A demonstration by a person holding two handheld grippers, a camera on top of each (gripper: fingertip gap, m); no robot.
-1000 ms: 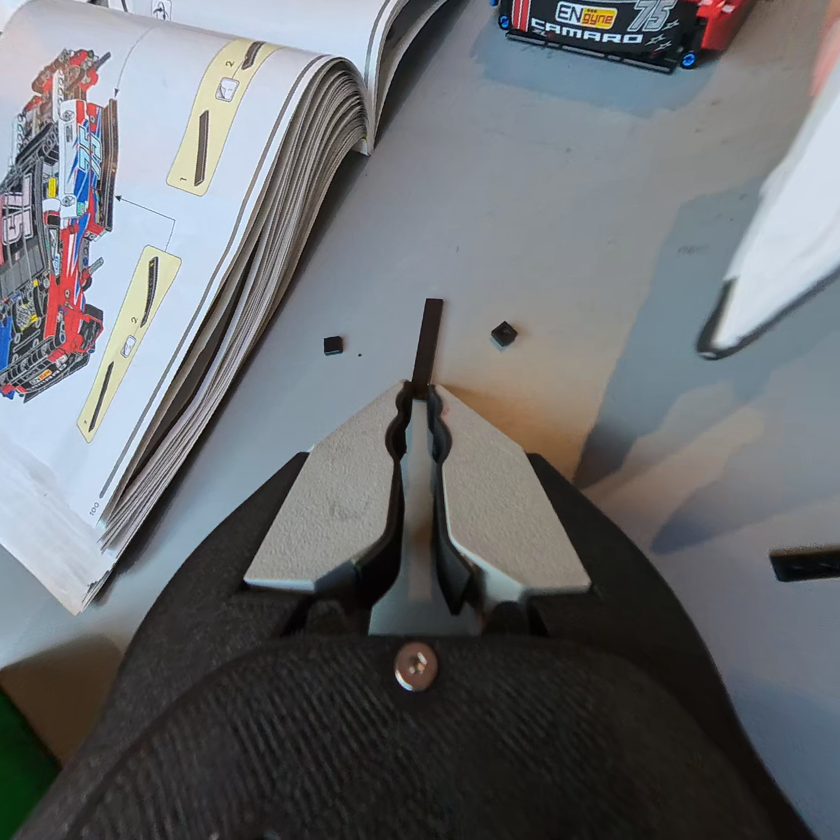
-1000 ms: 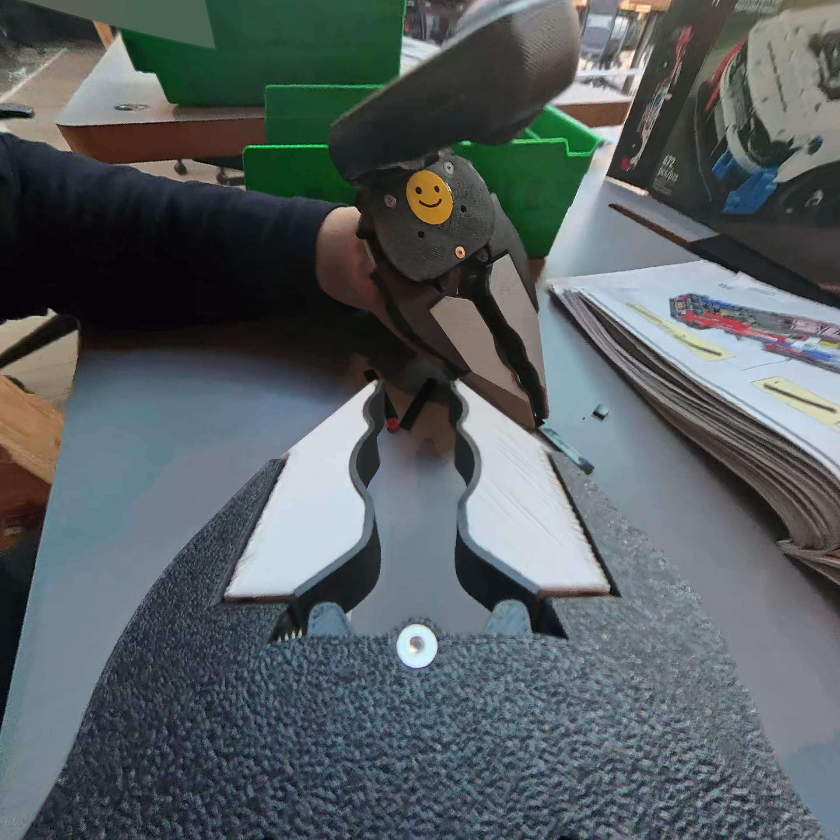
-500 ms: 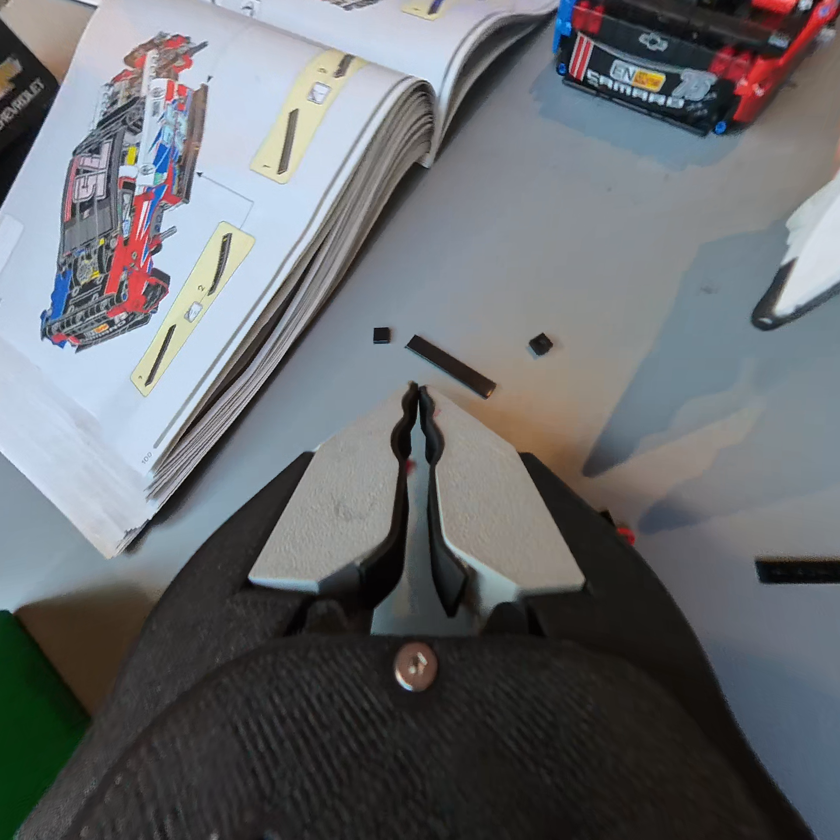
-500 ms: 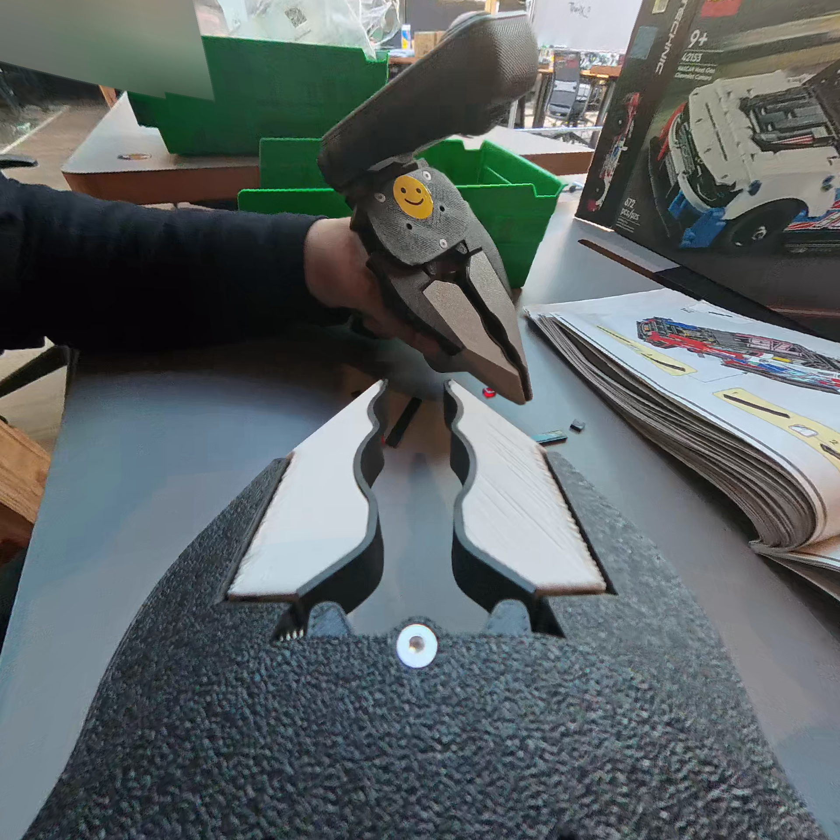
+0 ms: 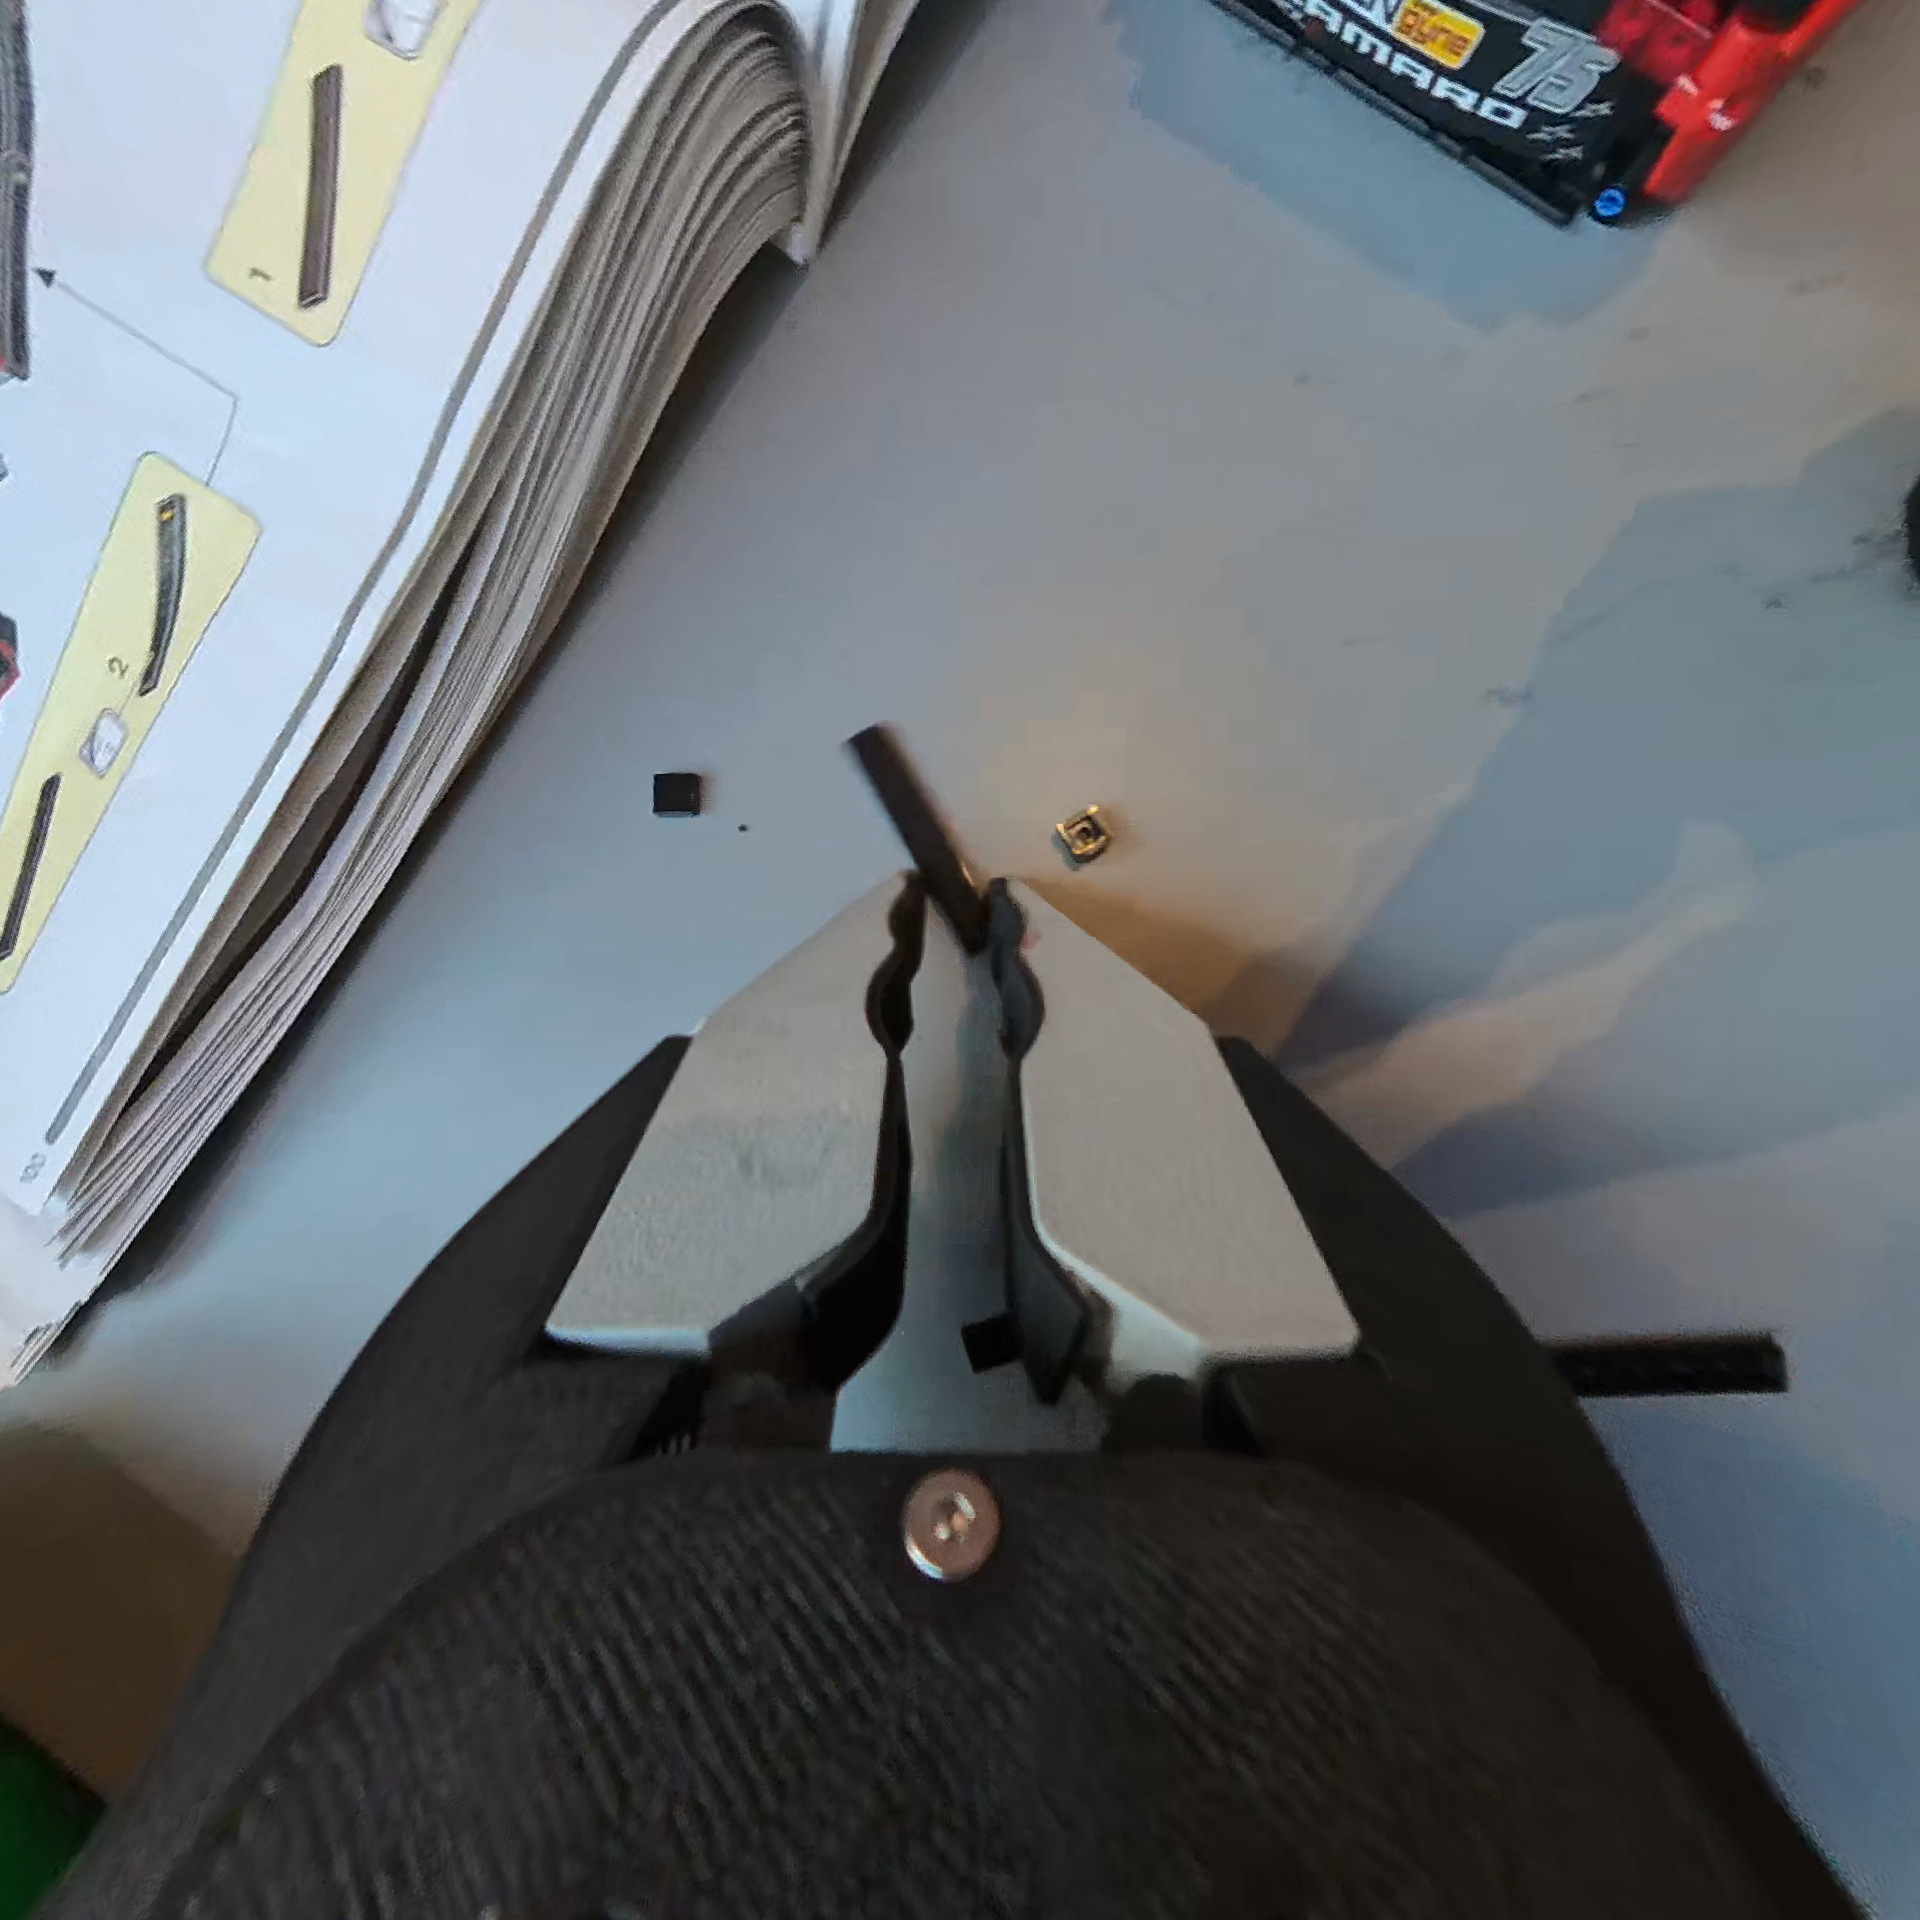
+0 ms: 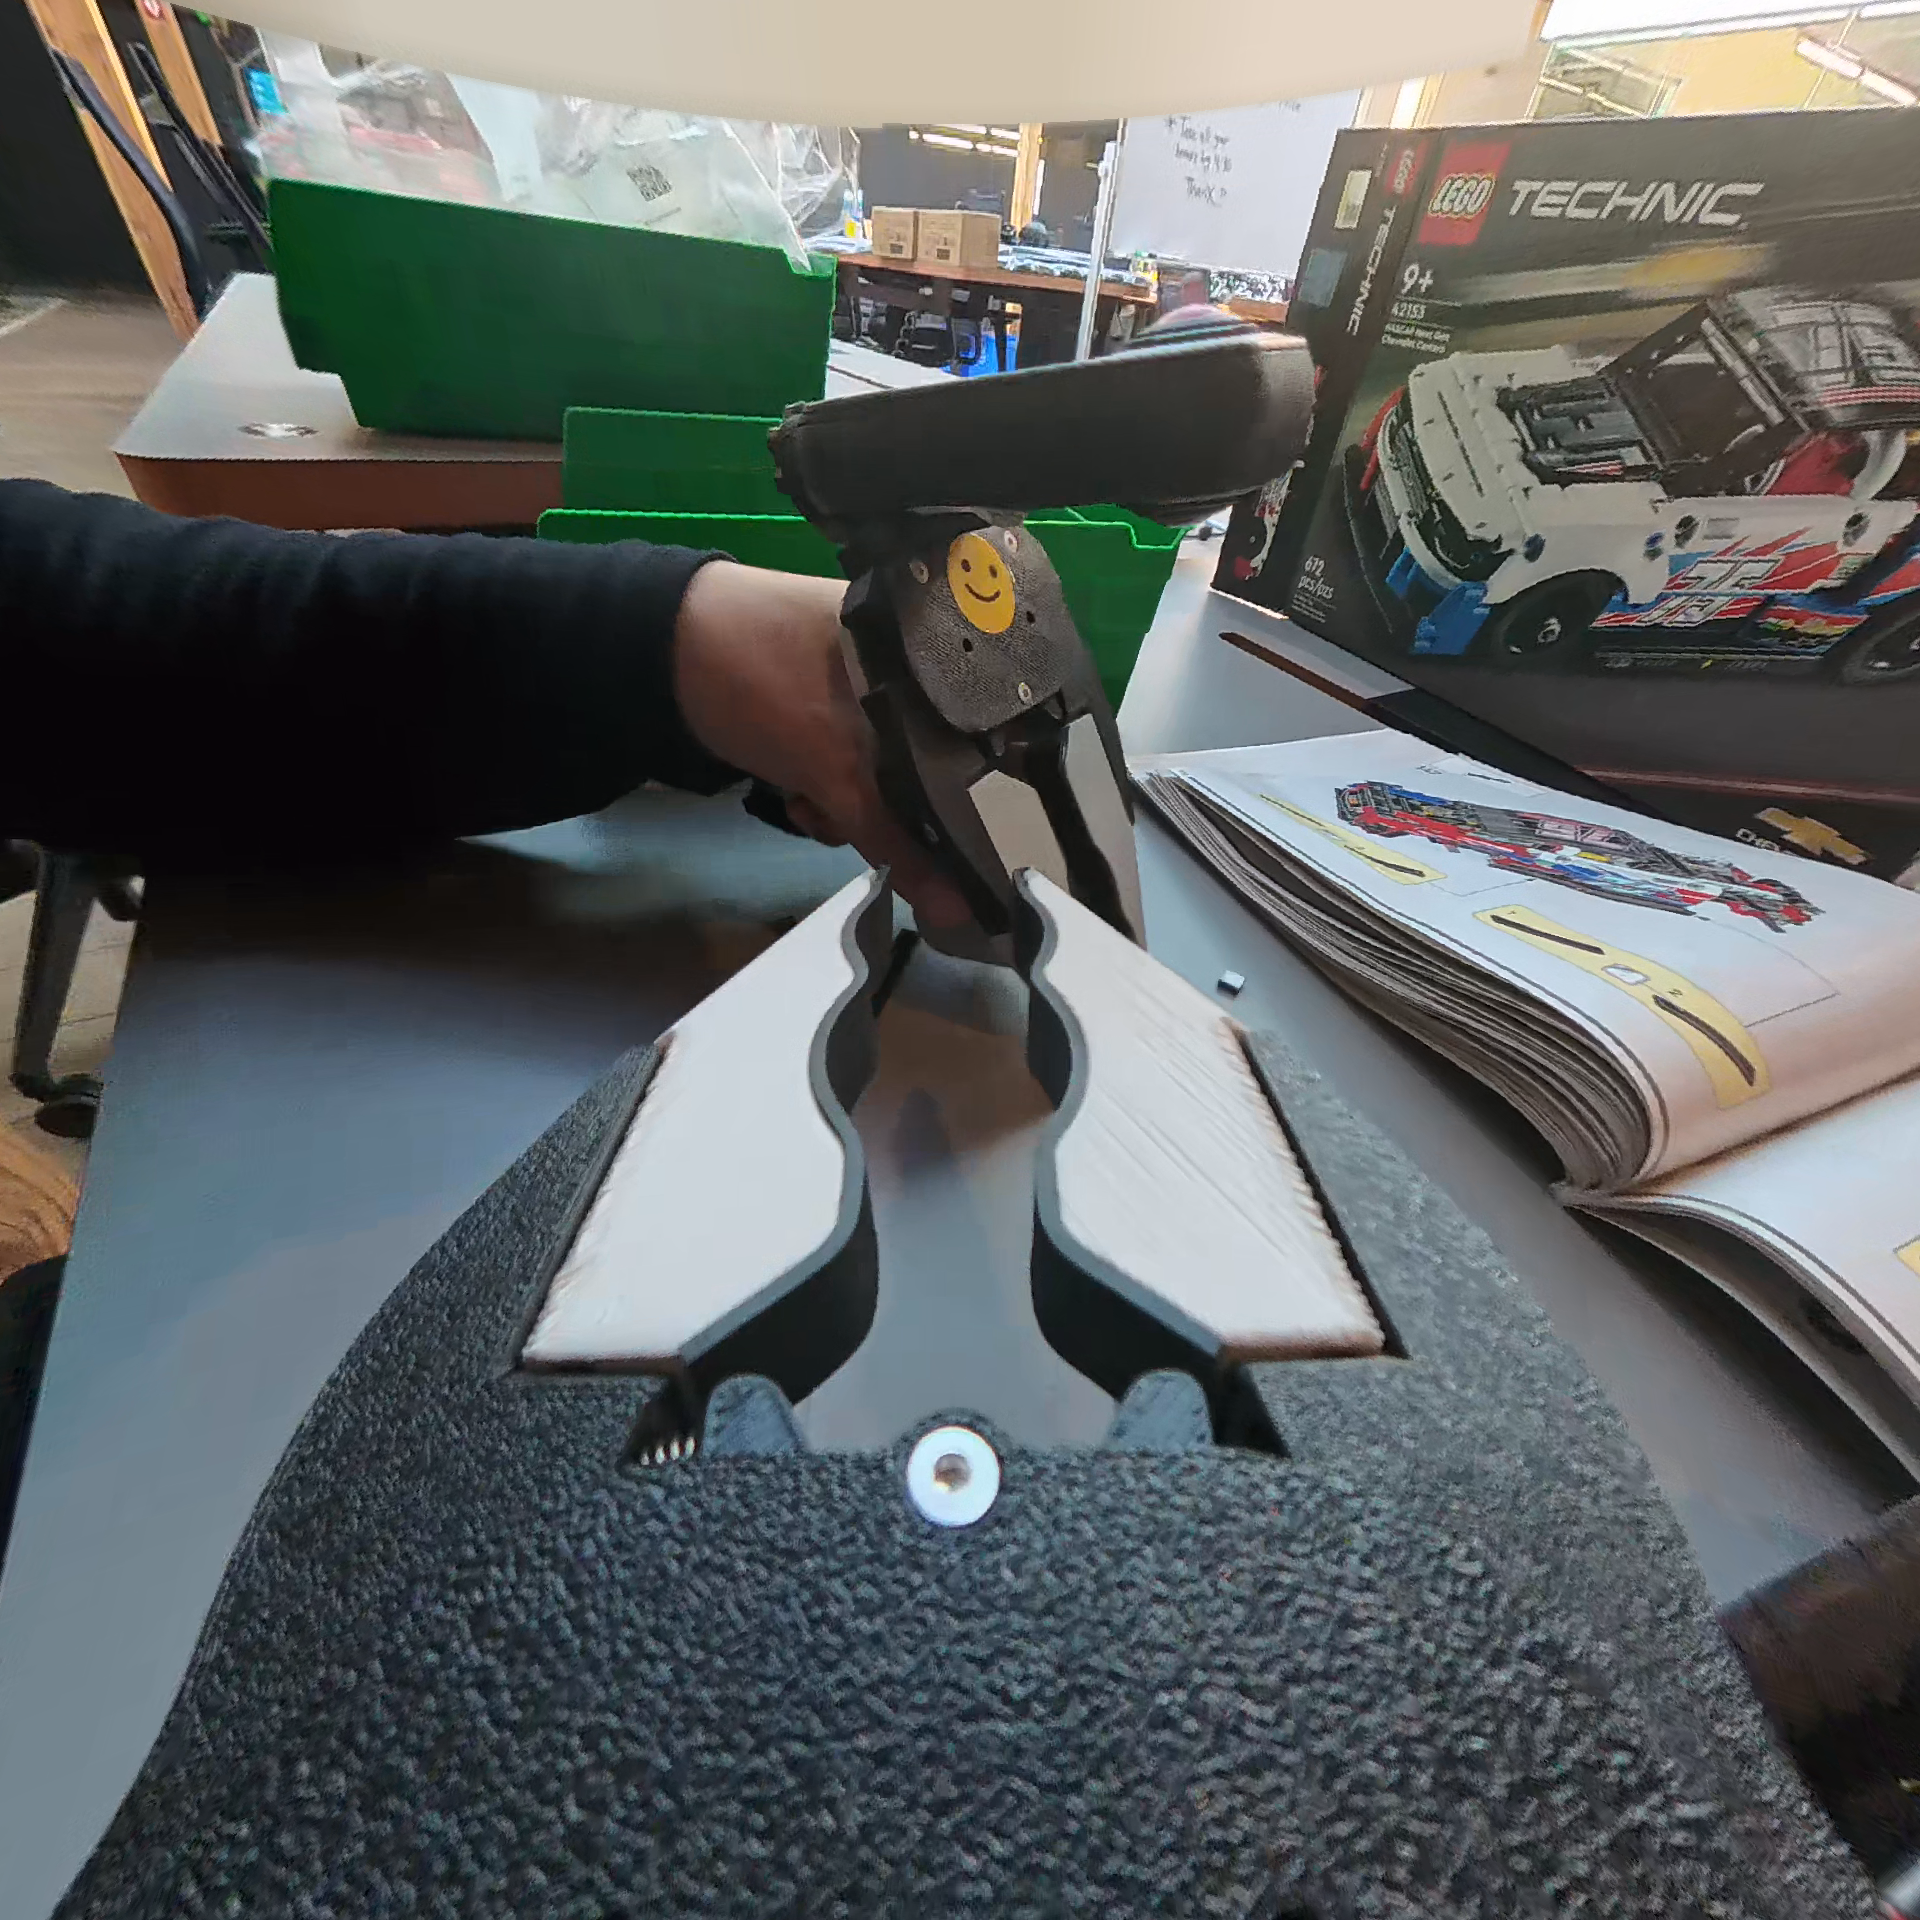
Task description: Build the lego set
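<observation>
My left gripper [image 5: 954, 902] has its tips closed on the near end of a thin black strip [image 5: 902, 800], which points away to the upper left over the grey table [image 5: 1195, 499]. Two small black square pieces lie on either side of it, one on the left [image 5: 675, 795] and one on the right [image 5: 1081, 836]. My right gripper [image 6: 951, 891] is open and empty, low over the table and facing the left gripper's housing with a yellow sticker [image 6: 982, 597]. A black beam [image 5: 1673, 1366] lies to the right, partly hidden behind my left gripper.
The open instruction booklet [image 5: 416, 468] lies on the left and also shows in the right wrist view [image 6: 1507, 935]. The red and black car model [image 5: 1538, 94] stands at the far right. The set's box [image 6: 1610, 416] and green bins [image 6: 540, 312] stand beyond. My hands' fingertips stand some 12 cm from each other.
Half a second ago the strip lay flat on the table beyond my shut left gripper. Now the left gripper is lower and its tips hold the strip's end. The right gripper stays open.
</observation>
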